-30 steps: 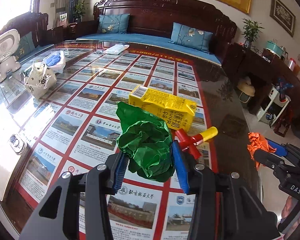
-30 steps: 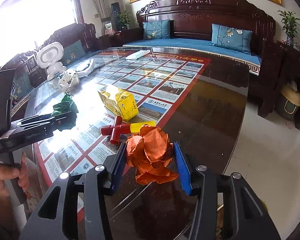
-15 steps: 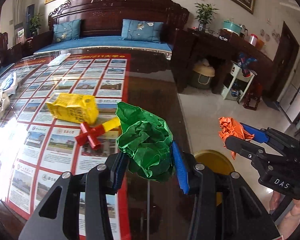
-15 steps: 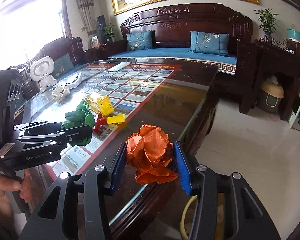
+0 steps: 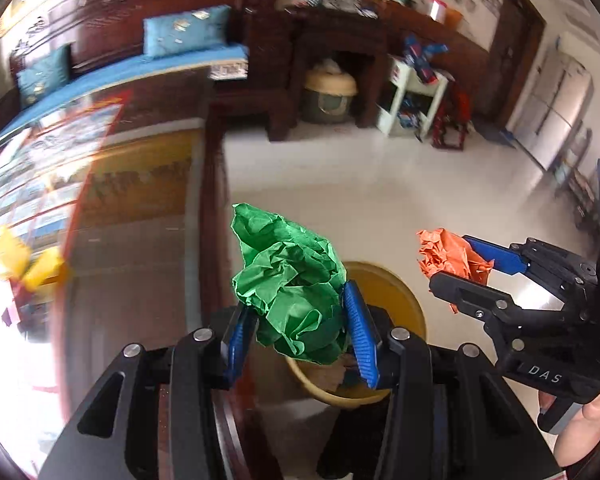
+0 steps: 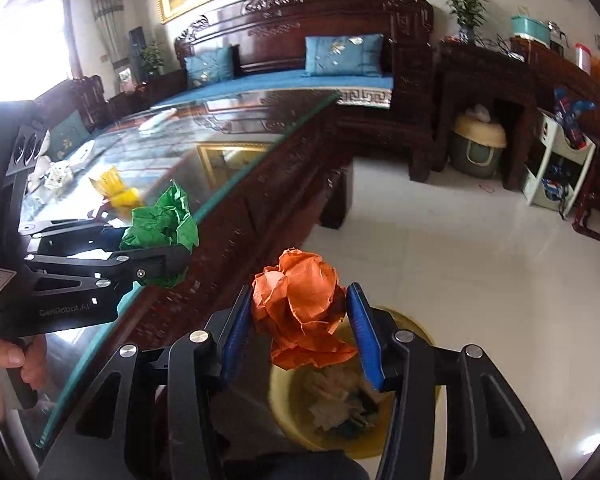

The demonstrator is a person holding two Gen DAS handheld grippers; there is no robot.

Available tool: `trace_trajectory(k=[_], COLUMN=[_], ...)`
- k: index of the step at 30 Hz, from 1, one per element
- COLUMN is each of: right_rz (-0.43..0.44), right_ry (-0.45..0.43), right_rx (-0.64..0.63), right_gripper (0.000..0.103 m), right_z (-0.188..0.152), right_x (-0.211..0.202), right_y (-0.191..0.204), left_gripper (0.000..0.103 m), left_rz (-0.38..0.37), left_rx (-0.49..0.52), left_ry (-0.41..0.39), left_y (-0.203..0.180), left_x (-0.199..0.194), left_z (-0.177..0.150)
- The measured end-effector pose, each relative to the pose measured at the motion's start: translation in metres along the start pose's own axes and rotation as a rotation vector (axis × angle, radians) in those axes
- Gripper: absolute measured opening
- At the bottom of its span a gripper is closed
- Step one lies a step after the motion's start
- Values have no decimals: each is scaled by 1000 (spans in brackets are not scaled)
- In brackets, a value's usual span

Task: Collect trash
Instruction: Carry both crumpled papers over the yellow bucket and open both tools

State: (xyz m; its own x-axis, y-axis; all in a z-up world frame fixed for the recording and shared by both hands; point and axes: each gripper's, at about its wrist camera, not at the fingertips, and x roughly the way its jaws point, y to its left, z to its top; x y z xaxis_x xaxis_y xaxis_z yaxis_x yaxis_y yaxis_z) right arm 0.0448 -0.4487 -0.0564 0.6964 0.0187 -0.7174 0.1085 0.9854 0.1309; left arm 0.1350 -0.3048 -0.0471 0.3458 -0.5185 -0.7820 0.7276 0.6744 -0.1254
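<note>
- The left gripper (image 5: 300,332) has its 2 blue pads pressed against a crumpled ball of green paper (image 5: 292,284), which bulges up and out beyond the pads.
- The right gripper (image 6: 296,328) holds a crumpled ball of orange paper (image 6: 300,308) the same way, squeezed between both pads.
- Both balls look very light and soft. They would likely crush further under pressure, so a gentle squeeze across the widest part should keep them. Loose folds stick out and could catch on a rim.
- Directly below both grippers, on the pale tiled floor, stands a round yellow bin (image 6: 416,328) with scraps of paper already inside.
- Each ball hangs above the bin's mouth, not touching it. Judging from this, the balls are about ready to be let go.
- To the left is the edge of a glass-topped wooden table (image 6: 236,184). A yellow carton (image 6: 118,192) lies on it, blurred, probably more trash to collect.
- A dark carved wooden sofa with blue cushions (image 6: 344,54) stands behind the table.
</note>
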Motion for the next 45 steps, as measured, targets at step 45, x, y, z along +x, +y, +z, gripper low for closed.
trace_trajectory(k=[45], right_rz=[-137], right_ry=[349], right_rx=[138], right_gripper=[76], right_z=[-83], right_x=[97], right_y=[-129], left_gripper=[45], left_rz=[-95], left_rx=[107], left_ry=[458], left_y=[-69], left_x=[197], left_z=[-10])
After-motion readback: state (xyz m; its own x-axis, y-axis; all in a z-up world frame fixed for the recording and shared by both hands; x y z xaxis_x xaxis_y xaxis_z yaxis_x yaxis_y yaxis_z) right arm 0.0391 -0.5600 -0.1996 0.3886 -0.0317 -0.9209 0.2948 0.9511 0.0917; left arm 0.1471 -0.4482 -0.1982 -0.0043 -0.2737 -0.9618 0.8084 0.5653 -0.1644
